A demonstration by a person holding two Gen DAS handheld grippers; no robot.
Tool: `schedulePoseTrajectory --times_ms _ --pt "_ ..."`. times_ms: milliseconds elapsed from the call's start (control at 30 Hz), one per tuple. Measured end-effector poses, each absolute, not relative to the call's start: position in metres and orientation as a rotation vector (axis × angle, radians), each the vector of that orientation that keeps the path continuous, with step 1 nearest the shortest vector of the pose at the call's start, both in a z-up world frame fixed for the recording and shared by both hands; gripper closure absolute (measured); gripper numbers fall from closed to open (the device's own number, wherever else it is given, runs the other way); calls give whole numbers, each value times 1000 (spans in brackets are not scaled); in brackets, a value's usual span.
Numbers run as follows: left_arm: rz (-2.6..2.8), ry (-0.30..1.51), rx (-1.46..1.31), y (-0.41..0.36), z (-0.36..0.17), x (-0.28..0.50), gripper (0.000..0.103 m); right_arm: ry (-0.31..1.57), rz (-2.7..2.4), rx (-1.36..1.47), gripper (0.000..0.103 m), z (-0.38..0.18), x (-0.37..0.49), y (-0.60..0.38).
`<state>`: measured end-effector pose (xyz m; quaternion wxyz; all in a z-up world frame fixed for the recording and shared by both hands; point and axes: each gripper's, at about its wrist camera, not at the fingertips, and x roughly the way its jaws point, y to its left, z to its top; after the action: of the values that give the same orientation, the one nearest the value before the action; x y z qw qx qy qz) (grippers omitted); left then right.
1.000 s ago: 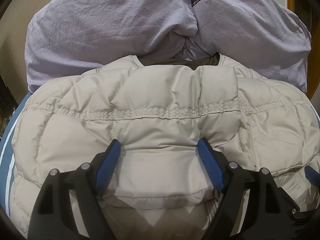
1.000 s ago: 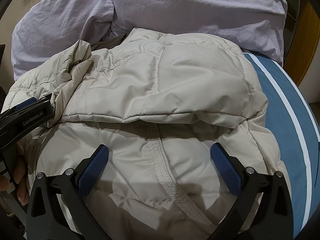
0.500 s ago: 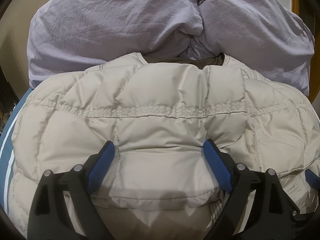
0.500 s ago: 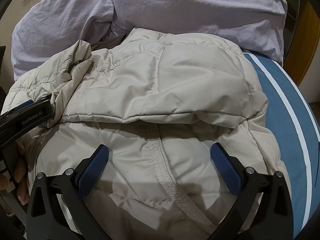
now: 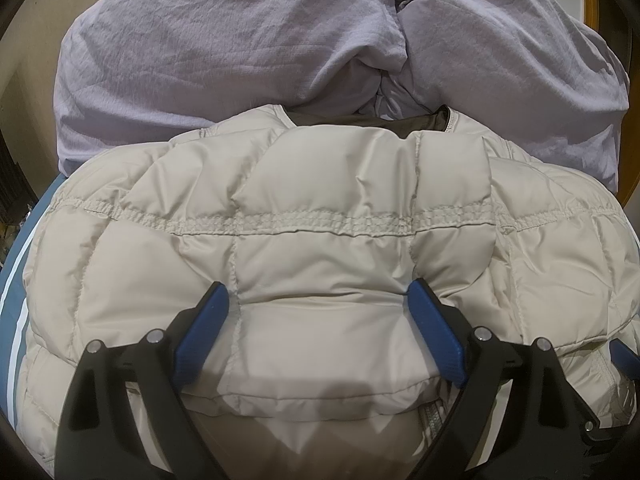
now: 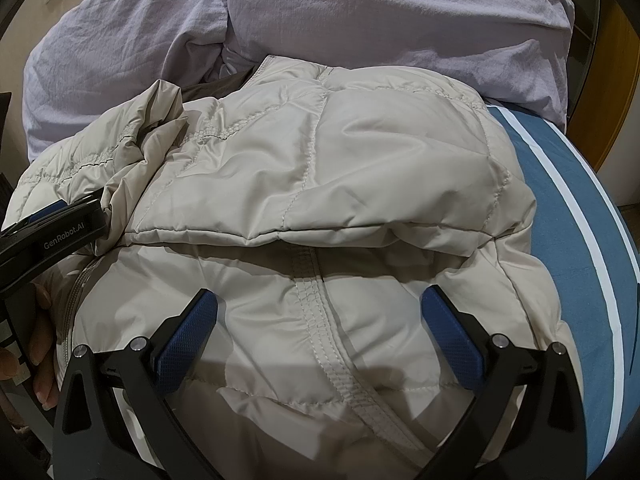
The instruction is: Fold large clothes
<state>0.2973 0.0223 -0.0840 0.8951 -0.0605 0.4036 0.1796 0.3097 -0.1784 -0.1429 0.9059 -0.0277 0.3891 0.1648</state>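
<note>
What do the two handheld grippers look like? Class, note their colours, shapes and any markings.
Each gripper, left gripper and right gripper, is matt black plastic with two angular fingers, silver pivot bolts and textured blue pads. Seen side-on in the right wrist view, the left one bears white "GenRobot.AI" lettering. No cables or sleeves show.

Hidden and cut-off parts around the folded jacket

The beige puffer jacket (image 5: 328, 248) runs off the bottom edge in both views, covering most of the blue striped sheet (image 6: 580, 216); its dark lining (image 5: 416, 122) barely shows; the lavender duvet (image 5: 224, 52) is cropped at the top.
</note>
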Motion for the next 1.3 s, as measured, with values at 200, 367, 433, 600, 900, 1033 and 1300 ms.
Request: schedulePoseTrajectory --times_ms 200,367,433,600,900,1033,1300 --pt "371 835 -128 23 -85 297 10 804 340 -58 1 -143 310 -178" --pt "375 828 -135 25 -82 293 8 813 331 -78 1 -143 311 -175" --pt "383 838 -100 23 -77 287 8 819 340 -77 1 -143 311 -176" --pt "382 838 -73 36 -60 251 8 850 382 -58 1 -135 305 -190" --pt "374 827 -152 94 -38 147 8 807 370 -21 1 -117 266 -265" --pt "391 843 -186 124 -44 93 8 829 355 10 1 -124 251 -310" --pt "397 866 -275 165 -58 29 14 917 397 121 16 -149 234 -365"
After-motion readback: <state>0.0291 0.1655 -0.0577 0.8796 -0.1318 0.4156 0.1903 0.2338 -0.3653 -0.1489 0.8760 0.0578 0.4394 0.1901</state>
